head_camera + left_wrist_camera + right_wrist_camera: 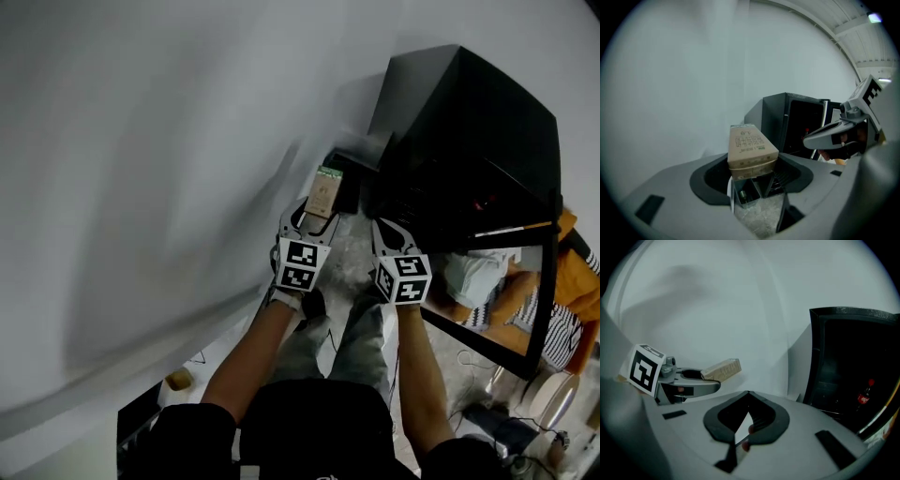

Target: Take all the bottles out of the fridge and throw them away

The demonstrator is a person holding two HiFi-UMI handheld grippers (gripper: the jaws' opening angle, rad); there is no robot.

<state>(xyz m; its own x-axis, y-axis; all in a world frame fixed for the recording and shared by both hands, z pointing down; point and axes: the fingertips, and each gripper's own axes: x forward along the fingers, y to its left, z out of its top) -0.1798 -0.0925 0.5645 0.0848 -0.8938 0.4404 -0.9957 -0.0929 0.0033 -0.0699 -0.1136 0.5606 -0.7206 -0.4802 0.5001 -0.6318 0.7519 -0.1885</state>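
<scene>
The drink carton (750,150), brown with green print, is clamped between the 2 jaws of the left gripper (754,169). The jaws stand wide on its lower end and the carton sticks out beyond the fingertips. In the head view the carton (322,194) points toward 12 o'clock from the left gripper (312,216). The right gripper view shows it tilted, its far end toward 2 o'clock.

The right gripper (746,414) is pressed fully together with nothing between its jaws. In the head view the right gripper (384,230) sits just beside the left one, at its 3 o'clock, both marker cubes facing up.

Straight below the carton in the left gripper view lies a dark open-topped container (744,191) on the speckled floor (761,213). It stands close against the fridge's near side.

The black fridge (469,141) stands at 2 o'clock from the grippers. Its door (547,281) is swung open toward 4 o'clock. In the right gripper view, 1 dark bottle (865,397) with a red label stands upright inside the fridge (843,357), low at its 4 o'clock side.

A plain white wall (141,141) fills the head view from 9 to 12 o'clock. The person's bare forearms and grey trousers show at 6 o'clock.
</scene>
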